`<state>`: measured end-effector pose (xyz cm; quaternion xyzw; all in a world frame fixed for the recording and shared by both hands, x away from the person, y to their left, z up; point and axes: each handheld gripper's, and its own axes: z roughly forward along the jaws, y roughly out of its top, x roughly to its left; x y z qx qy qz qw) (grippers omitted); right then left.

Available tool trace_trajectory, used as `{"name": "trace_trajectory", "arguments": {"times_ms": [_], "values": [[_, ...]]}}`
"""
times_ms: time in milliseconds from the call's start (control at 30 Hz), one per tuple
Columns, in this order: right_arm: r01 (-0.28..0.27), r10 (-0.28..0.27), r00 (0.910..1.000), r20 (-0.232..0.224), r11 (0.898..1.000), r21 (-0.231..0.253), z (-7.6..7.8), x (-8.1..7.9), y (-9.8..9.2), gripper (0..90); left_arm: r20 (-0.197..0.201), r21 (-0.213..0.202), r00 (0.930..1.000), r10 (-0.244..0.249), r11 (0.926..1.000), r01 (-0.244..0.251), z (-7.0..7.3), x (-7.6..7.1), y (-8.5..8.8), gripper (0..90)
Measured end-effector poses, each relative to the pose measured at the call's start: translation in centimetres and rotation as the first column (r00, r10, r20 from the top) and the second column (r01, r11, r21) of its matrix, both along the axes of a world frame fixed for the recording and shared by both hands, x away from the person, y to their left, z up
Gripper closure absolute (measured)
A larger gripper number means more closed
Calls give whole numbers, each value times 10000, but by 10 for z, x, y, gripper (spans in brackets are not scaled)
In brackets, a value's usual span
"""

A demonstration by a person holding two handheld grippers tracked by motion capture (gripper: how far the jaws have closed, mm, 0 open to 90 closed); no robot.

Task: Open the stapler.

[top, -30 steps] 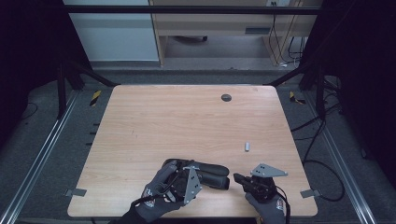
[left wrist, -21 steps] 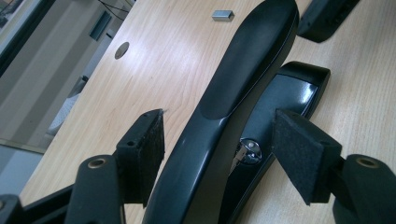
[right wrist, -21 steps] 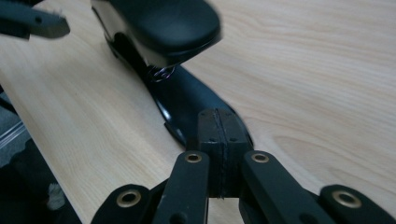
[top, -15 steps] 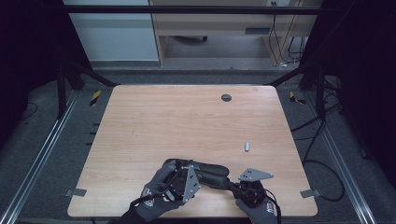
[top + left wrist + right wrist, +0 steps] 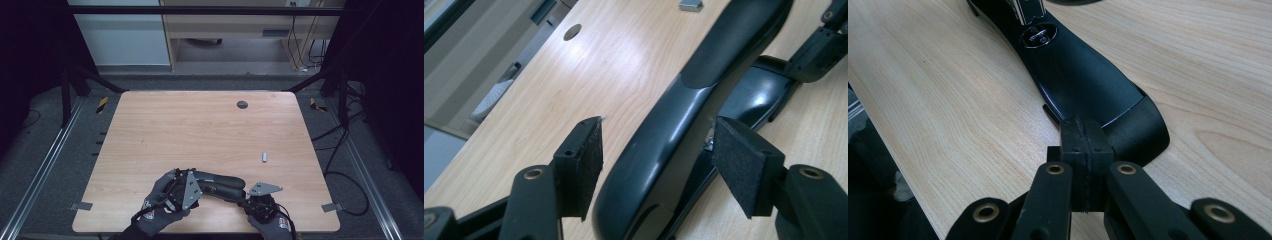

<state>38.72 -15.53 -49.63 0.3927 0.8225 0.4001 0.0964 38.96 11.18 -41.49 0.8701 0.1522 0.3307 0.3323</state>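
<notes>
Black stapler [image 5: 220, 183] lying near the table's [image 5: 150, 130] 6 o'clock edge. Left gripper [image 5: 656, 160] straddling it, jaws just been closing, pads not quite pressing (gap visible). Right gripper [image 5: 1083, 145] pinched fully closed, tips against stapler's end.

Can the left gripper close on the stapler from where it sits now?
Probably yes. The left gripper already straddles the stapler, one pad on each side, its jaws open and just closing in. Nothing lies between pads and stapler. The right gripper, jaws shut, sits at the stapler's far end, clear of that grip.
</notes>
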Motion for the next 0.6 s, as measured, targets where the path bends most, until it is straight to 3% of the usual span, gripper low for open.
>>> {"name": "trace_trajectory", "arguments": {"times_ms": [300, 600], "values": [[238, -238, 9997, 5, 9997, 2, 1, 3, -4, 900, 44, -425, 9993, 377, 9984, -375, 7, 4, 12, 371], [680, -679, 9973, 283, 9977, -32, 1, 11, -9, 900, 28, -445, 9992, 408, 9982, -406, 7, 5, 14, 371]]}}
